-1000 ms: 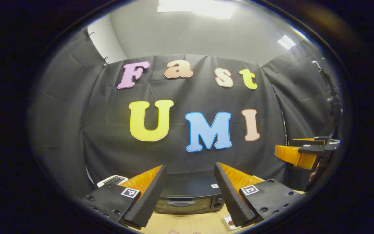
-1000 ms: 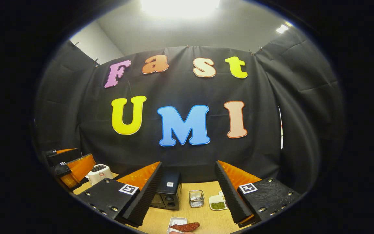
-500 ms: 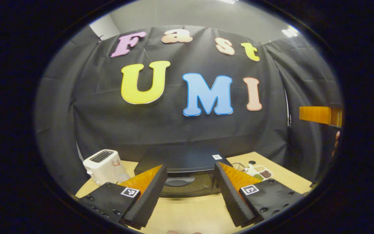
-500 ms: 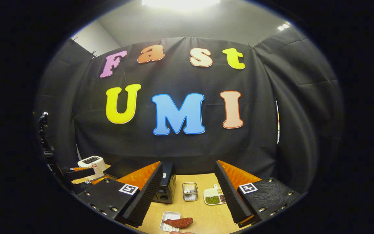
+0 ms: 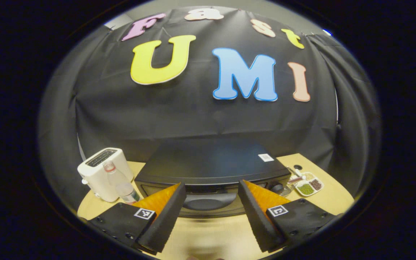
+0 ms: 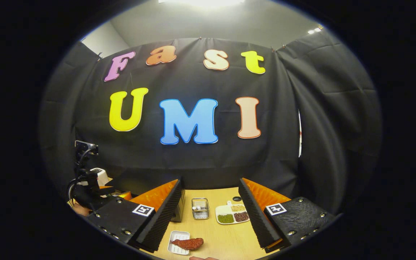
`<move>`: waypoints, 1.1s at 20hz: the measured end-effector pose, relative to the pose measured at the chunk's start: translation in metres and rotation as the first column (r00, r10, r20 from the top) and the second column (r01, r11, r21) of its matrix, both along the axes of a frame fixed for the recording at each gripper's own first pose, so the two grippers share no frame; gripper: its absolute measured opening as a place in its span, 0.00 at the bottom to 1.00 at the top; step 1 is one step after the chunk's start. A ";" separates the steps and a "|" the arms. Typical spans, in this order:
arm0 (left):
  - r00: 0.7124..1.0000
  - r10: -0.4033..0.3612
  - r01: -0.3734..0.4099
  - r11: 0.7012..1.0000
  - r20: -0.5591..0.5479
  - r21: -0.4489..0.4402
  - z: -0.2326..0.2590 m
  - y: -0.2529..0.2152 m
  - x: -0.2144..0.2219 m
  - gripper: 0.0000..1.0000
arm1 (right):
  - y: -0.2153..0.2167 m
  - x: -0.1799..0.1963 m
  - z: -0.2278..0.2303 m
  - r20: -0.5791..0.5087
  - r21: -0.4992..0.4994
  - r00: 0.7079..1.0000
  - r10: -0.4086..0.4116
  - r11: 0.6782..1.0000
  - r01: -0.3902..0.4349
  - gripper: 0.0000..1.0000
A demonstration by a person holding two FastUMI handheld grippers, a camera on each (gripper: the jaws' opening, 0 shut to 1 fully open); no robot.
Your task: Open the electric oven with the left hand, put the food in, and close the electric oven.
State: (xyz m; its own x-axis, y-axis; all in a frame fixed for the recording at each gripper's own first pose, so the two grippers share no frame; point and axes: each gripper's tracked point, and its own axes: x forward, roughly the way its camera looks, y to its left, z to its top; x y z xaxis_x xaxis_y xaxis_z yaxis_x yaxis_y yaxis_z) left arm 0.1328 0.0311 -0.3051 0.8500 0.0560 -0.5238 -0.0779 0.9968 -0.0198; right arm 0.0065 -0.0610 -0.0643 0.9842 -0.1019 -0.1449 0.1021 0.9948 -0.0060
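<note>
Left gripper [image 5: 211, 213] level facing oven [image 5: 211, 169] door, jaws spread, right gripper [image 6: 209, 213] likewise.

Black electric oven [image 5: 211, 166] sits shut on the table; reddish-brown food [image 6: 188, 243] lies on a small white tray.

Two handheld two-finger grippers, each seen from its own camera.

In the left gripper view, the left gripper [image 5: 211, 213] has two wedge-shaped fingers with ribbed inner faces, set on flat plates studded with small screws; each plate carries a square black-and-white marker. In the right gripper view, the right gripper [image 6: 209, 213] has the same build, wedge fingers, screws and markers. Farther off there, the left gripper's dark body trails looping cables.
</note>
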 end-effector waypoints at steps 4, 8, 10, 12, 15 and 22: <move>0.999 -0.007 0.008 1.000 -0.033 0.021 -0.023 0.008 0.013 0.98 | -0.018 -0.008 -0.003 -0.009 -0.046 0.998 -0.057 0.997 0.057 0.97; 0.999 -0.008 0.009 1.000 -0.045 0.025 -0.030 0.004 0.022 0.98 | -0.019 -0.011 -0.005 -0.020 -0.055 0.998 -0.068 0.996 0.066 0.97; 0.999 0.009 -0.008 1.000 -0.046 0.029 -0.030 0.005 0.020 1.00 | -0.016 -0.010 -0.005 -0.020 -0.051 0.998 -0.065 0.997 0.064 0.97; 0.999 0.012 -0.011 1.000 -0.049 0.027 -0.028 0.004 0.018 1.00 | -0.009 -0.008 -0.003 -0.015 -0.043 0.999 -0.052 0.998 0.051 0.97; 0.998 0.004 -0.003 1.000 -0.063 0.020 -0.029 0.001 0.012 1.00 | -0.002 -0.006 0.000 -0.007 -0.033 0.999 -0.037 0.999 0.036 0.97; 0.994 -0.031 0.035 0.999 -0.105 0.034 -0.036 -0.006 -0.046 1.00 | 0.015 -0.001 -0.002 -0.008 -0.016 1.000 0.002 1.000 -0.002 0.96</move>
State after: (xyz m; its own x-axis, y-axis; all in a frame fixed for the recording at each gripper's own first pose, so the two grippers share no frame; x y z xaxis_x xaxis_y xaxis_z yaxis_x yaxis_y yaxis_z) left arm 0.0864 0.0251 -0.3406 0.7923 0.0491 -0.6082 -0.0448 0.9987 0.0223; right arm 0.0051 -0.0461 -0.0663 0.9832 -0.1023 -0.1512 0.1000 0.9947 -0.0229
